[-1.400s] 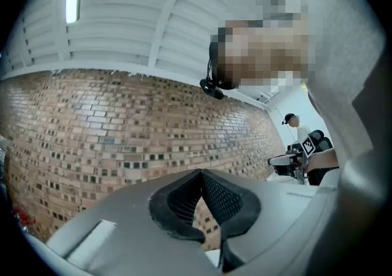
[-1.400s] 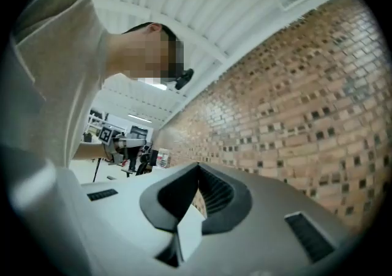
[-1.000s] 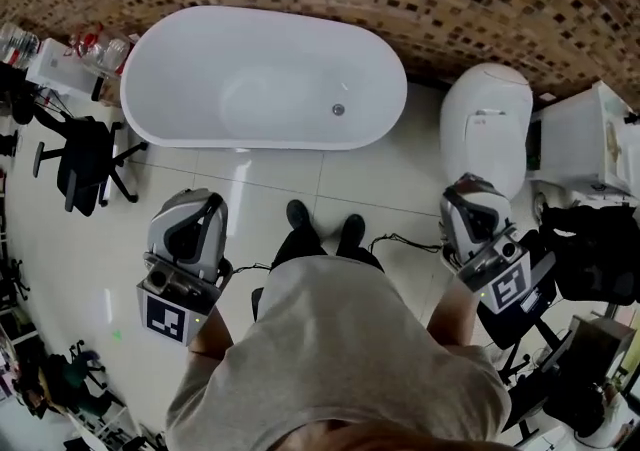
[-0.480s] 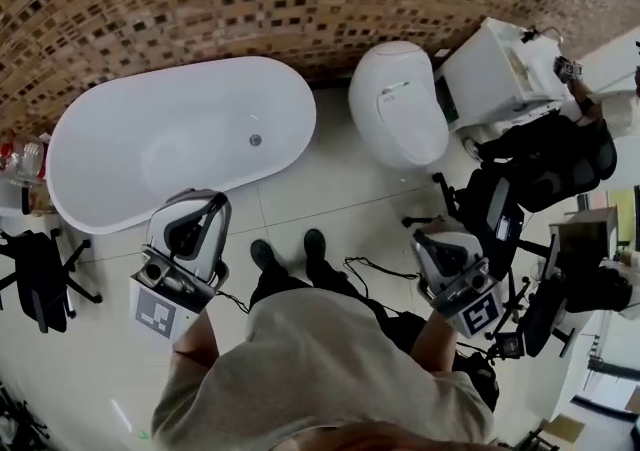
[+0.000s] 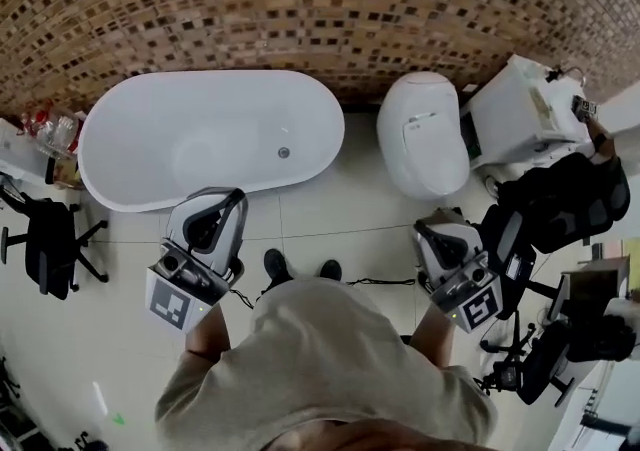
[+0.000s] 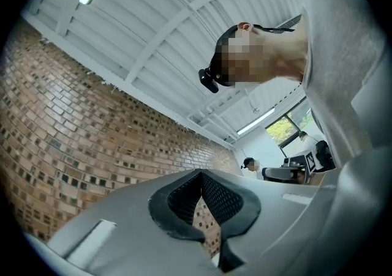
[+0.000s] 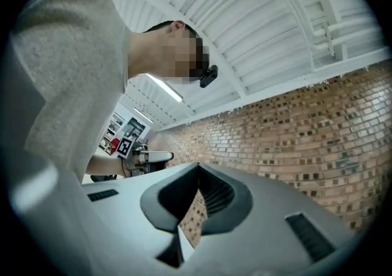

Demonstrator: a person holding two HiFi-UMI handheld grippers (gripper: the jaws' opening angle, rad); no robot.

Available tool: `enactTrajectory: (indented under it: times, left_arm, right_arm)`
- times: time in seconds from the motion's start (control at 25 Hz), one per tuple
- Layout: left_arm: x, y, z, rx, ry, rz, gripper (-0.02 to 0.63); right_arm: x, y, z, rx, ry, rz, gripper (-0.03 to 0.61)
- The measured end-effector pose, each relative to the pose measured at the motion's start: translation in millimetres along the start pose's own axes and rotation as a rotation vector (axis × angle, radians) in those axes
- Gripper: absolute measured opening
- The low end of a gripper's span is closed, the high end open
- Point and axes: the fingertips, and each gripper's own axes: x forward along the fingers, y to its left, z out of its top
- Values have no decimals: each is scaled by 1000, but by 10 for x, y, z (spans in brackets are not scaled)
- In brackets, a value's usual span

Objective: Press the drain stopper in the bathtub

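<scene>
A white oval bathtub (image 5: 140,179) stands against the brick wall at upper left of the head view. Its small round metal drain stopper (image 5: 283,152) sits in the tub floor near the right end. My left gripper (image 5: 232,199) is held close to the person's body, well short of the tub, and its jaws are shut with nothing in them. My right gripper (image 5: 424,231) hangs over the floor tiles at the right, also shut and empty. Both gripper views point upward at the ceiling and brick wall: left gripper (image 6: 201,174), right gripper (image 7: 198,174). Neither shows the tub.
A white toilet (image 5: 424,134) stands right of the tub, with a white cabinet (image 5: 520,109) beyond it. A black office chair (image 5: 48,244) is at the left and another dark chair (image 5: 560,204) at the right. Cables (image 5: 385,282) lie on the tiles near the person's shoes (image 5: 276,264).
The head view has swung, so the tub and toilet sit further right than half a second ago. Both grippers stay near the body, still shut.
</scene>
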Motion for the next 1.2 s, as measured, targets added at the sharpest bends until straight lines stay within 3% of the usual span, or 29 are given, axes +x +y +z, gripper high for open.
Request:
enactTrajectory:
  times: [0.16,0.36,0.6,1.2]
  left_arm:
    - [-123,-139,146,31,-15,62,-5]
    - [-185,-264,251,17,-54,70,-5]
    - [-150,-409,515,-7,-161,11,-5]
    - [-169,-621,551,65,-122,-31,-5]
  right_arm:
    - [47,-41,266,-12,-130,37,0]
    - [7,14,521,-30,-226,57,0]
    - [-101,135,527,-18,-225,52,0]
    - [-57,246,521,-9,-239,81,0]
